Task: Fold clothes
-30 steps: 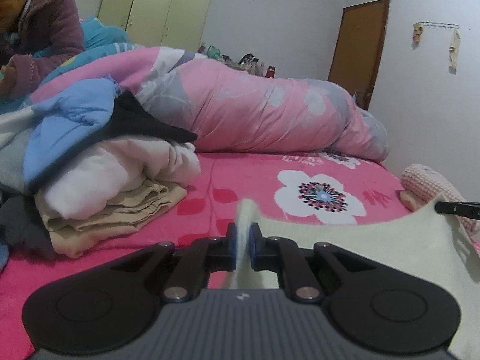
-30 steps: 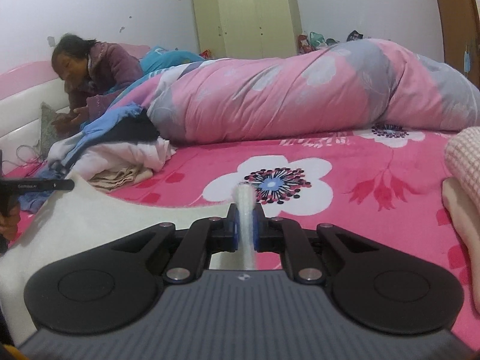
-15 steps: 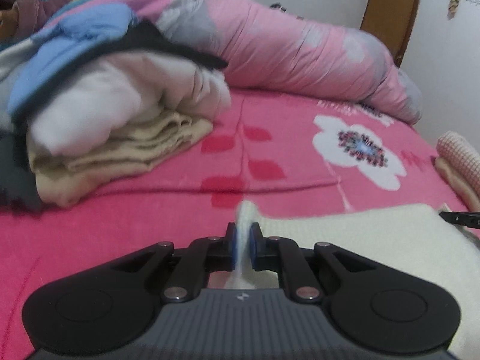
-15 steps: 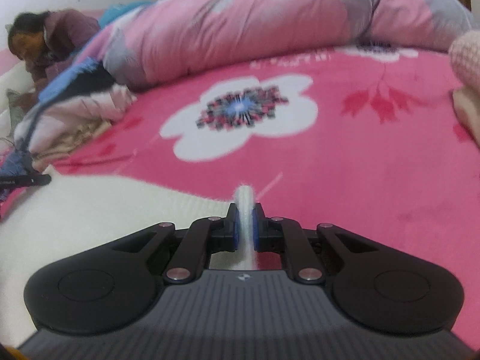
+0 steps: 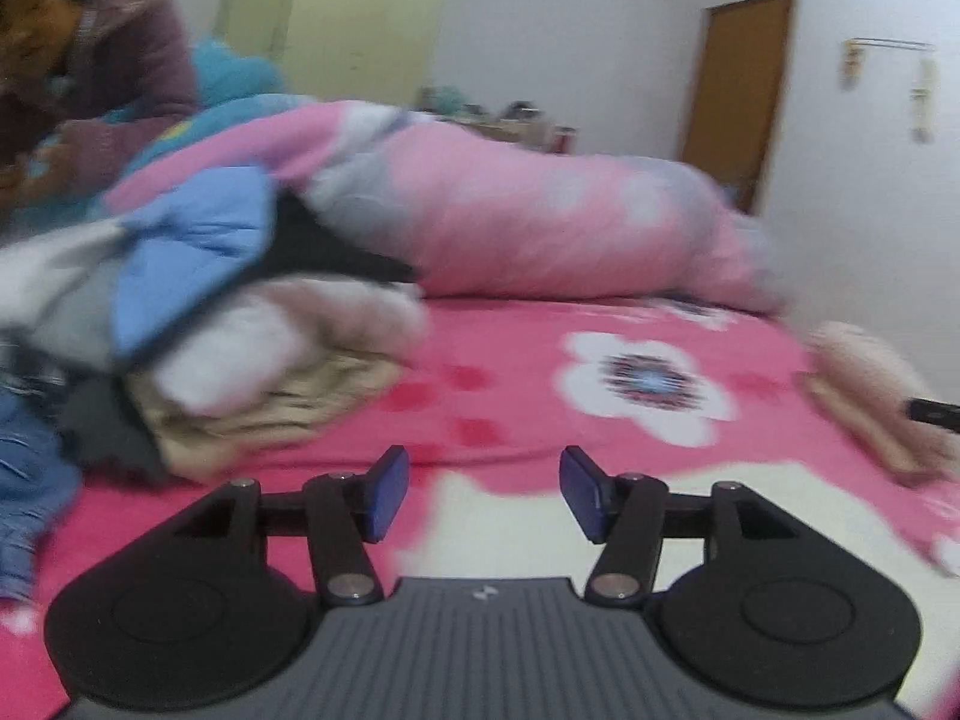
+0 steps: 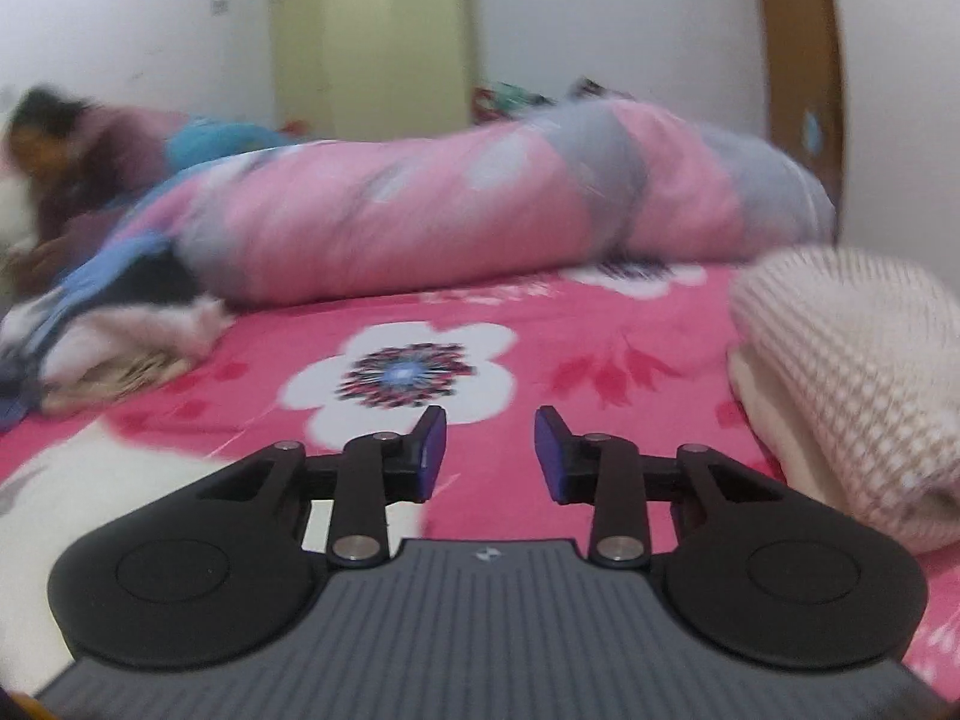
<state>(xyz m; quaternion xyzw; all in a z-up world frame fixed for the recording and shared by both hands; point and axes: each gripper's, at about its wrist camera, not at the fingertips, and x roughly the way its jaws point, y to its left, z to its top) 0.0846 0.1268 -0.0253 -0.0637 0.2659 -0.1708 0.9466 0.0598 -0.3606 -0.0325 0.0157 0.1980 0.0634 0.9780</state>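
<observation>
A cream cloth point(image 5: 750, 516) lies flat on the pink flowered bedsheet point(image 5: 516, 372), in front of and under my left gripper point(image 5: 483, 495). That gripper's jaws are opening and nothing is between the blue pads point(image 5: 387, 492). In the right wrist view the same cream cloth point(image 6: 120, 480) spreads at the lower left, beside my right gripper point(image 6: 489, 453). Its jaws are opening too, with only the pink bedsheet point(image 6: 600, 360) showing in the gap.
A heap of clothes point(image 5: 198, 324) sits on the left of the bed. A rolled pink and grey quilt point(image 5: 540, 222) lies across the back. A folded knitted cloth point(image 6: 852, 378) rests at the right. A person point(image 5: 72, 78) leans on the bed, far left.
Both grippers were shut on the cream cloth's edge, dipped low over the bed, then let it go. Now both are open and raised, and the cloth lies flat.
</observation>
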